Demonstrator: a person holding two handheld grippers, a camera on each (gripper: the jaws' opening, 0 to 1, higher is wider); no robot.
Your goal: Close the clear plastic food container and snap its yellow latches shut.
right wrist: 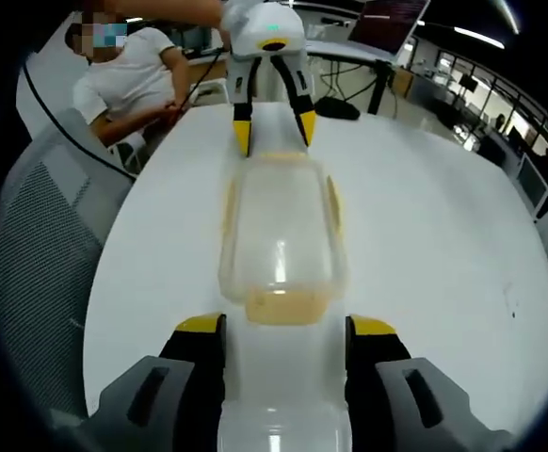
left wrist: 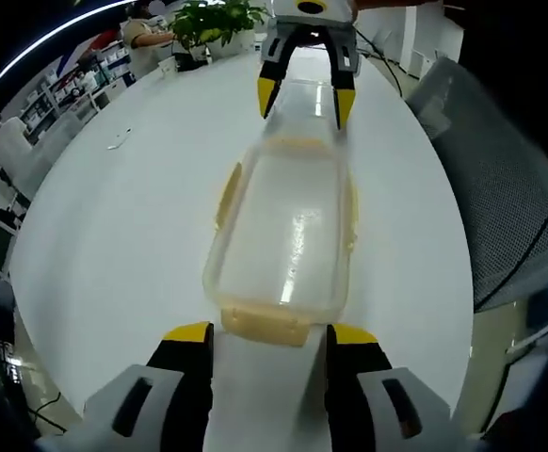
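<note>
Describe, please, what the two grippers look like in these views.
Both look alike. The left gripper has two black jaws with yellow tips rising from light grey housings with dark slots. The right gripper shows the same black jaws, yellow tips and grey housings. Seen from across in the right gripper view, the body is white with a small green light on top.

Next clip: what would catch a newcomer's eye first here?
The clear container lying lengthwise on the round white table, lid on, yellow latches along its sides. A tool faces it at each short end: the left tool open around the near end latch, the right tool open at the opposite end.
</note>
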